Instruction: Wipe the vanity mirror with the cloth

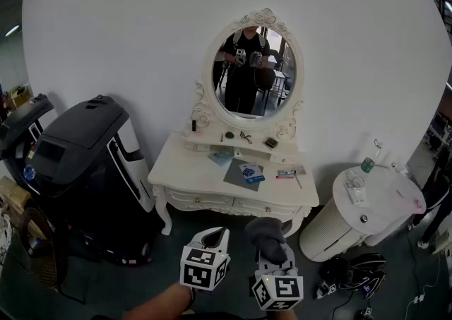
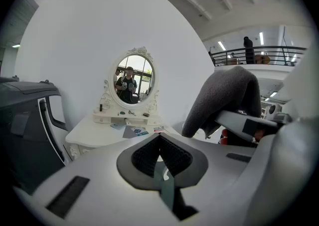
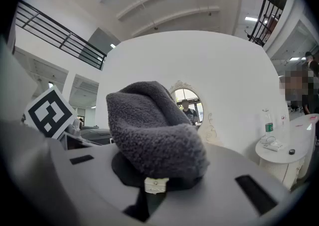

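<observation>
Cloth (image 3: 152, 127) sticks forward from right gripper (image 1: 272, 251) toward vanity mirror (image 1: 255, 71).

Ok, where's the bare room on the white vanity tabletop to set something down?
The left end of the white vanity tabletop is bare, from its left edge to the pale blue card. The middle and right are crowded: grey sheet, blue packet, pink item. The shelf under the oval mirror is cluttered.

Two hand-held grippers (image 1: 211, 238) (image 1: 272, 253), one cloth (image 1: 265, 231), one mirror (image 1: 255, 71).
</observation>
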Demonstrator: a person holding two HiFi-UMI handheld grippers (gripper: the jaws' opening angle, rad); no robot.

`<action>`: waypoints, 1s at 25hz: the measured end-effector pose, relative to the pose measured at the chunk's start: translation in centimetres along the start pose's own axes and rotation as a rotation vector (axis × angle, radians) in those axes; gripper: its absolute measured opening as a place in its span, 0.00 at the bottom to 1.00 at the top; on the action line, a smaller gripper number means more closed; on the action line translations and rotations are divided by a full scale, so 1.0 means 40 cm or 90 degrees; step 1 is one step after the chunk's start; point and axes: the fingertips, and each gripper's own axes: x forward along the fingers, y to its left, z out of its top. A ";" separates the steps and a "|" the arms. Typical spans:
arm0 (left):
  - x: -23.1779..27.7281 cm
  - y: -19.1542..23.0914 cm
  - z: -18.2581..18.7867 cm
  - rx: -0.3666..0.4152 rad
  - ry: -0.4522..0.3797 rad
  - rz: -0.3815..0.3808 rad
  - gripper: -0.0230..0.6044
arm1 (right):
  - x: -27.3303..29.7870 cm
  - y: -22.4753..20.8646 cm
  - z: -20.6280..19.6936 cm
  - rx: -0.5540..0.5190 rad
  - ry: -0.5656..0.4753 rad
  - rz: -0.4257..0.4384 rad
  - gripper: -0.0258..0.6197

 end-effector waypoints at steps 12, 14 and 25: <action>-0.036 0.094 -0.001 0.002 -0.002 -0.026 0.04 | 0.039 0.106 -0.013 0.005 -0.007 -0.018 0.10; -0.041 0.112 -0.004 0.002 0.001 -0.034 0.04 | 0.045 0.123 -0.019 0.003 -0.005 -0.028 0.10; -0.054 0.178 -0.034 0.008 0.018 -0.068 0.04 | 0.063 0.176 -0.062 0.001 0.012 -0.072 0.10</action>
